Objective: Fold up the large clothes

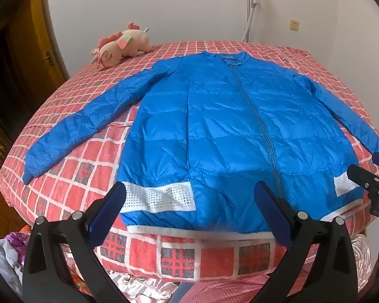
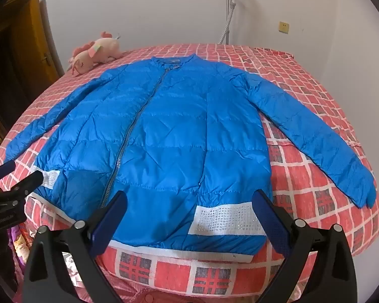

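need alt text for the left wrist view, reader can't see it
A blue puffer jacket lies zipped and flat, sleeves spread, on a bed with a red checked bedspread. The open left gripper hovers over the jacket's hem, the right gripper shows at the right edge, and a pink unicorn plush rests near the wall.

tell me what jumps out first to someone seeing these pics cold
A bright blue puffer jacket lies spread flat, zipped, sleeves out, across a bed with a red checked cover. A pink plush unicorn lies at the far left corner. Both grippers, left and right, hover open over the near hem.
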`<action>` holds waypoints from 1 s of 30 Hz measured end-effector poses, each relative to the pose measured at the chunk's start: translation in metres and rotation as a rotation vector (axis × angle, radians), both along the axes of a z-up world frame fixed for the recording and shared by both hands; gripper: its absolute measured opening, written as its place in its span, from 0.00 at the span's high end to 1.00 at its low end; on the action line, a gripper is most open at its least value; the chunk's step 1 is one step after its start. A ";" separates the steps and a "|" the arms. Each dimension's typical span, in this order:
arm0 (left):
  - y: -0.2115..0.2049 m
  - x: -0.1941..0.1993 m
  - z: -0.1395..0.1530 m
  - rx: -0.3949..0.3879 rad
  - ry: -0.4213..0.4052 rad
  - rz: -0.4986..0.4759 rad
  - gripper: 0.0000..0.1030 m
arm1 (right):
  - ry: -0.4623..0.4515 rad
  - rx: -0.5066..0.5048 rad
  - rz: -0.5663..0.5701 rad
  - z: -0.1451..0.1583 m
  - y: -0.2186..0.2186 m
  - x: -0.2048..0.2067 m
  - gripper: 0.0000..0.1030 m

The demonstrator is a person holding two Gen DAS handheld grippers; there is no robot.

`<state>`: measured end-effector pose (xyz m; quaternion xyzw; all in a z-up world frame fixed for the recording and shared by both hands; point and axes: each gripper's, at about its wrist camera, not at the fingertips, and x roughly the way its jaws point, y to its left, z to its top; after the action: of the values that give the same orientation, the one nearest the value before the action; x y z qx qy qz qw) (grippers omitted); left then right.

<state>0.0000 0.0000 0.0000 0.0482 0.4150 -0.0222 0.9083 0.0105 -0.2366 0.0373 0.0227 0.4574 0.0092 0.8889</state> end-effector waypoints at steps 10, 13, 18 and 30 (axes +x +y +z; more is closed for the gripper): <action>0.000 0.005 0.002 0.007 0.002 0.007 0.03 | 0.002 0.008 -0.002 -0.002 -0.005 0.004 0.04; 0.002 0.002 0.002 0.004 -0.004 0.008 0.03 | 0.002 0.007 -0.002 -0.001 -0.002 0.004 0.04; 0.003 0.001 0.003 0.006 -0.010 0.006 0.03 | -0.002 0.005 -0.002 0.001 -0.003 0.004 0.04; 0.003 0.001 0.003 0.009 -0.010 0.011 0.03 | -0.008 0.007 -0.004 0.001 -0.003 0.002 0.04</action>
<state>0.0009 0.0035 0.0030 0.0499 0.4108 -0.0151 0.9102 0.0122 -0.2399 0.0379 0.0268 0.4538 0.0094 0.8906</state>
